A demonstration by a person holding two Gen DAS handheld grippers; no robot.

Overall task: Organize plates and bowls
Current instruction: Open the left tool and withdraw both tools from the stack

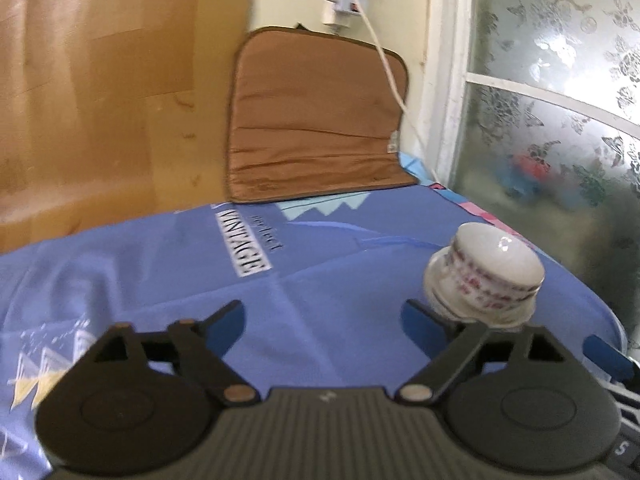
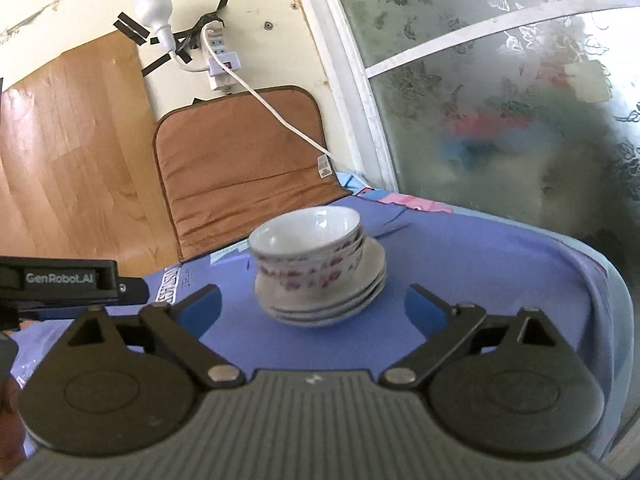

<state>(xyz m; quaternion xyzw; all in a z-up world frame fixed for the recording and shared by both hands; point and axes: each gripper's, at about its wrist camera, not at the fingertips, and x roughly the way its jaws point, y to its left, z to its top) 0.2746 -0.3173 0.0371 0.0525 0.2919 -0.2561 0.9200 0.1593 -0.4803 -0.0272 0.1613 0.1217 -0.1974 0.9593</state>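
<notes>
We hold our right gripper (image 2: 312, 308) with its jaws wide apart and nothing between them. Just ahead of its tips sits the stack: bowls (image 2: 308, 244) nested on plates (image 2: 340, 300), resting on the blue cloth (image 2: 500, 280). Our left gripper (image 1: 324, 320) also stands spread and empty; the bowls (image 1: 484, 276) lie beyond its right finger (image 1: 424, 320). Farther ahead a brown mat (image 2: 240, 168) leans on the wall.
</notes>
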